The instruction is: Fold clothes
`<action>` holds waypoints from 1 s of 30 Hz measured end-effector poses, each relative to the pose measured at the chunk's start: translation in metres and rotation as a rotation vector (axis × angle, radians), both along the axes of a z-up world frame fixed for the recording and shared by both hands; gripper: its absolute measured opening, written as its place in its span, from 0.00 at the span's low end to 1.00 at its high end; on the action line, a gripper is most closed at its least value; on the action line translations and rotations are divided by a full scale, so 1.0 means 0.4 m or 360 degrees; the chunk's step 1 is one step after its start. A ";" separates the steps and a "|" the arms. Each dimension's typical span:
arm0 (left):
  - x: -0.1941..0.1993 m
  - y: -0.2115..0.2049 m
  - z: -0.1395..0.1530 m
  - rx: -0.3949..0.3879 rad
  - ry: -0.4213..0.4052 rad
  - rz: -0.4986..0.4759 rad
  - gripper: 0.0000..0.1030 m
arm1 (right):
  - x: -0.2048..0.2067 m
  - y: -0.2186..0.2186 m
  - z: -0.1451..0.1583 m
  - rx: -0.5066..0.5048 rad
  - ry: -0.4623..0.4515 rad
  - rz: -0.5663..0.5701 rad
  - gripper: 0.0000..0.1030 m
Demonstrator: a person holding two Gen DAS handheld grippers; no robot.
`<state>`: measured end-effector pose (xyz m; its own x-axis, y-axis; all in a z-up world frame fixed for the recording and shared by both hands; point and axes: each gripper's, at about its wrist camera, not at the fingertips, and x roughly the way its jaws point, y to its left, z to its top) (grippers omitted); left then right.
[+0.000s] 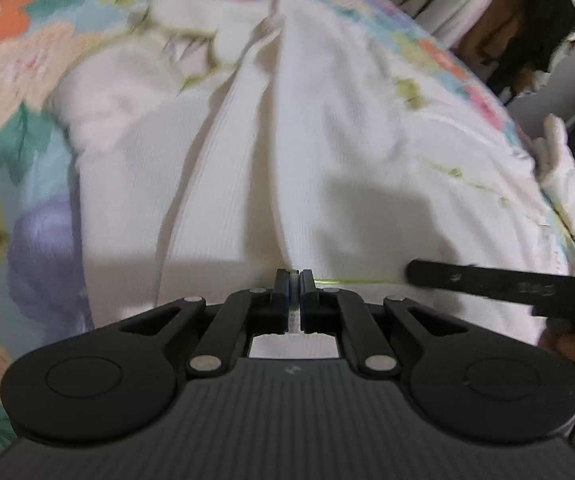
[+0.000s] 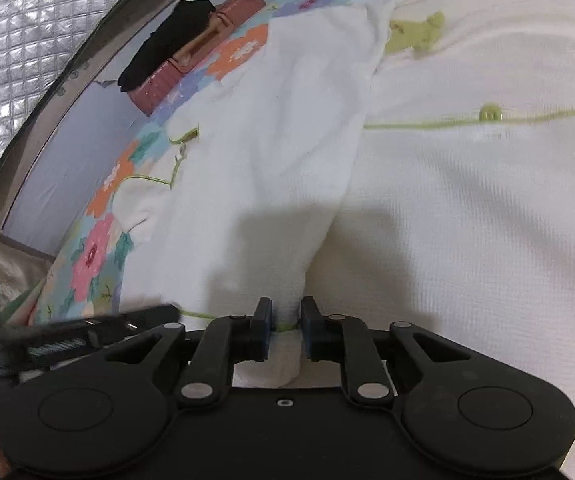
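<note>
A white ribbed garment [image 1: 327, 152] with thin green trim lies spread on a floral bedspread [image 1: 15, 92]. My left gripper [image 1: 294, 276] is shut on a pinched fold of its near edge. The other gripper's black finger [image 1: 487, 282] reaches in from the right beside it. In the right wrist view the same white garment [image 2: 467, 200] fills the frame, with a green button [image 2: 490, 113] on it. My right gripper [image 2: 286, 314] is shut on a bunched fold of the hem with green trim. The left gripper's finger [image 2: 99, 330] shows at its left.
The floral bedspread [image 2: 99, 256] covers the bed. A pink case with a black cloth on it [image 2: 191, 48] lies at the bed's far edge by a quilted silver wall. Dark clothing [image 1: 527, 36] hangs beyond the bed's right side.
</note>
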<state>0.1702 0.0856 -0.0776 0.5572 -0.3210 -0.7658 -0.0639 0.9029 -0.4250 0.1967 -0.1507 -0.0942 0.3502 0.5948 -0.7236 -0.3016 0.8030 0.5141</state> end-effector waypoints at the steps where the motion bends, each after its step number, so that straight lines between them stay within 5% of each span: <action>1: -0.005 -0.005 0.016 0.0031 -0.0012 -0.0015 0.04 | -0.008 0.000 0.017 -0.0016 -0.0055 0.0018 0.16; 5: -0.024 -0.033 0.047 0.0248 -0.0083 -0.0071 0.04 | -0.028 0.020 0.064 -0.0037 -0.0185 0.0081 0.11; 11: -0.014 0.001 -0.034 0.0085 0.0136 -0.0089 0.04 | -0.044 0.031 0.026 -0.0205 -0.0133 0.0012 0.09; 16: -0.010 -0.010 -0.027 0.0198 0.0116 -0.0137 0.13 | -0.053 0.038 0.025 -0.0299 -0.0161 0.0014 0.11; 18: -0.005 -0.004 -0.048 0.0123 0.0165 -0.0132 0.32 | -0.051 0.038 0.006 -0.0367 -0.0148 -0.0054 0.18; 20: -0.004 0.009 -0.065 0.0028 0.0218 -0.0100 0.34 | -0.060 0.023 0.002 -0.0343 -0.0147 -0.0099 0.22; 25: -0.019 -0.002 -0.015 0.0167 0.0135 -0.0146 0.49 | -0.092 -0.037 0.028 -0.0397 -0.0214 -0.0179 0.55; 30: -0.046 -0.008 0.070 0.0220 0.0009 -0.0199 0.60 | -0.137 -0.166 0.040 -0.0612 -0.0243 -0.0361 0.57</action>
<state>0.1517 0.0822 -0.0494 0.5153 -0.2790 -0.8103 0.0506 0.9538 -0.2962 0.1418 -0.2172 -0.0782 0.5597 0.1900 -0.8066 -0.1457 0.9808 0.1299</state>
